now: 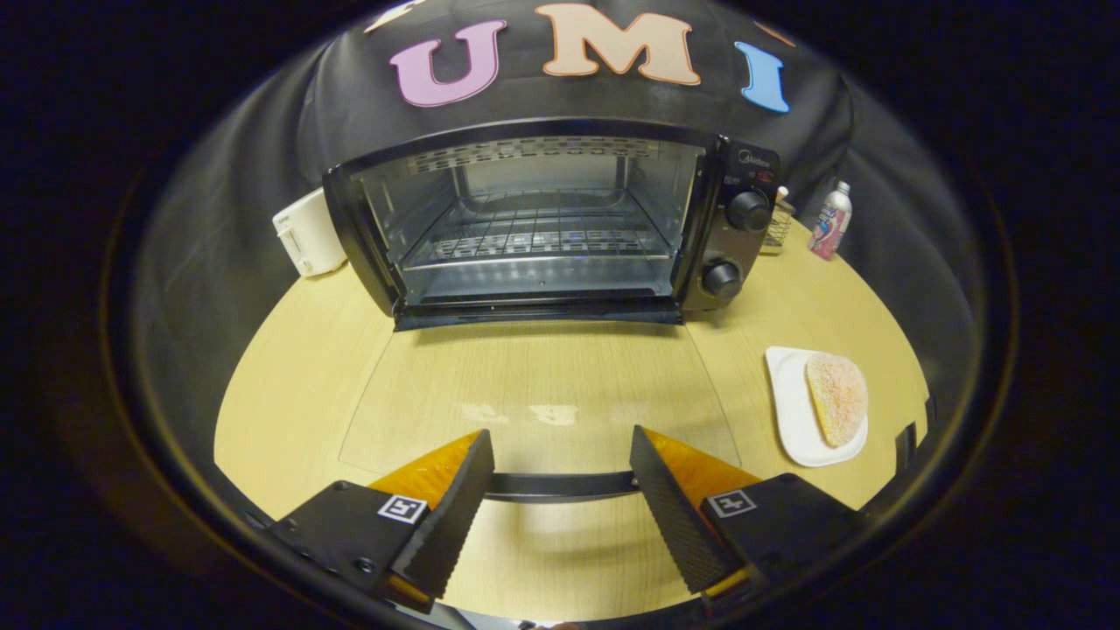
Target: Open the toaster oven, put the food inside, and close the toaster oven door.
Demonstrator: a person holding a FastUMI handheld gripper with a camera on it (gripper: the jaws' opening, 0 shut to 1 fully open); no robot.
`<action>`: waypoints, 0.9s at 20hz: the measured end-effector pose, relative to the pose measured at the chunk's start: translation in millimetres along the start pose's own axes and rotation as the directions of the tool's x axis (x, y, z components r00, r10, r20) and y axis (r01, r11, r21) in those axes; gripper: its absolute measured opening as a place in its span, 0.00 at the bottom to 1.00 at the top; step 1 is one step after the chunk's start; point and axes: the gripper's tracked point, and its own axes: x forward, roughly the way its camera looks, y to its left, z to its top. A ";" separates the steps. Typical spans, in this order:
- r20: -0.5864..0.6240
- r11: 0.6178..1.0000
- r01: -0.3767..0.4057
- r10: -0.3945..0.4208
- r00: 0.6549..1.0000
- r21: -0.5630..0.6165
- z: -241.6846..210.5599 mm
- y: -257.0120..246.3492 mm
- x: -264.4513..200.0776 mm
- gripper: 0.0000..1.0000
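In the gripper view, the toaster oven point(542, 223) is seen standing at the far side of the wooden table point(289, 367), its front turned toward the gripper point(560, 464). Its glass door point(538, 385) is folded fully down and lies flat over the table, so that the wood grain is seen through the pane; the door's dark handle point(560, 484) runs across the gap between the fingers, just at their tips. The fingers are held well apart and nothing is clamped between them; whether the handle is touched by them cannot be told. The opening step is judged to be done, and the wide spread of the fingers is judged to suit letting go of the handle. The wire rack point(538, 236) inside is left bare, ready for the food.

The food point(837, 398), a pale sugared slice, is laid on a white plate point(792, 394) to the right of the door, beside the right finger and well apart from the oven's mouth; it is not yet inside.

The table is a light wood surface with a rounded edge. A white appliance point(302, 232) is set just left of the oven, a small wire basket point(777, 226) and a bottle point(830, 220) to its right. Black cloth is hung behind as the booth's wall
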 end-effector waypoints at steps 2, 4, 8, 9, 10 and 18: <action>0.006 1.000 0.003 -0.003 1.000 -0.009 5.1 -3.7 -2.5 1.00; 0.018 0.999 0.020 -0.020 1.000 -0.030 14.2 -14.8 -5.2 1.00; 0.067 0.997 0.076 -0.075 0.995 -0.015 40.0 -50.1 -7.4 0.99; 0.078 0.995 0.096 -0.096 0.992 -0.003 47.6 -62.1 -8.1 0.99; 0.088 0.993 0.122 -0.122 0.989 0.006 54.6 -76.8 -8.5 0.99; 0.064 0.947 0.305 -0.312 0.948 0.098 72.9 -188.8 -0.5 0.99</action>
